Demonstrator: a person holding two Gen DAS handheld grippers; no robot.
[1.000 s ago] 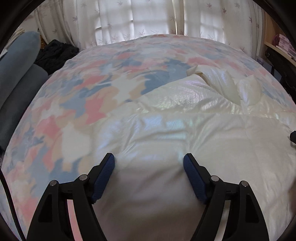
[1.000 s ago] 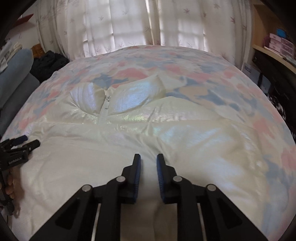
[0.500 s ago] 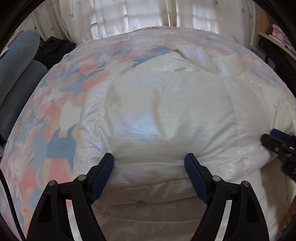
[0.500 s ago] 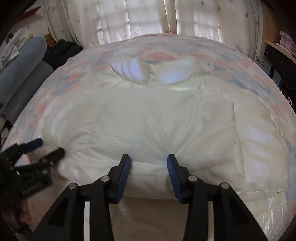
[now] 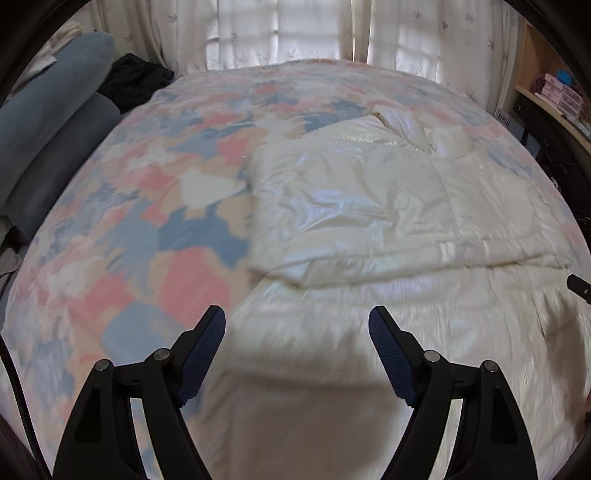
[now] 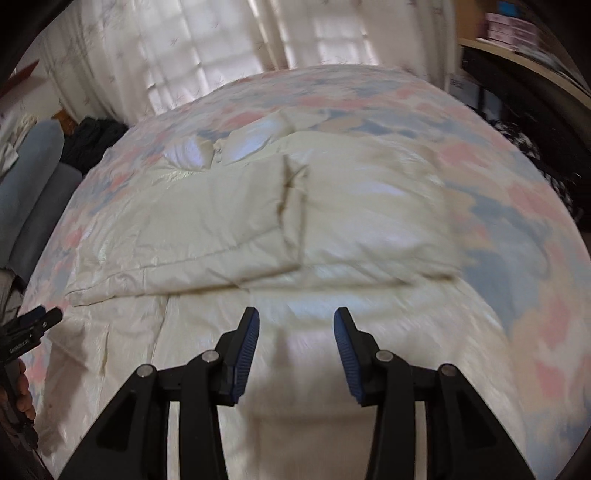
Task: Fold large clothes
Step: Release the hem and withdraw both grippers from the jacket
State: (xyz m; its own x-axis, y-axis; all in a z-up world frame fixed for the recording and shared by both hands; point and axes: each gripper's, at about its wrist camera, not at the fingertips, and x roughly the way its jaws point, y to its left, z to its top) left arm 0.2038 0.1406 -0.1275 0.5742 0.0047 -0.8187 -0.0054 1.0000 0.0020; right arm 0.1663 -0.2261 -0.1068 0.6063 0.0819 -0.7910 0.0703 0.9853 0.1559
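A shiny cream puffer jacket (image 5: pixel 369 206) lies spread on the bed, its collar (image 5: pixel 424 129) at the far end. A folded layer covers its far half and ends in a straight edge across the middle. My left gripper (image 5: pixel 297 332) hovers open over the jacket's near left part with nothing between its fingers. My right gripper (image 6: pixel 295 328) hovers over the near middle of the jacket (image 6: pixel 221 229). Its jaws are opening, and only the fabric below shows between them. The left gripper (image 6: pixel 37 321) and the hand holding it show at that view's left edge.
The bed's quilt (image 5: pixel 147 240) has a pink, blue and cream pattern and is bare to the left of the jacket. Grey-blue cushions (image 5: pixel 48 129) and a dark heap of clothes (image 5: pixel 136 79) lie at the far left. Curtains (image 5: pixel 314 29) hang behind. A shelf with boxes (image 5: pixel 554 92) stands at the right.
Both grippers have drawn back toward the jacket's near end. The right jaws went from almost shut to apart. A folded layer now lies flat over the jacket's far half.
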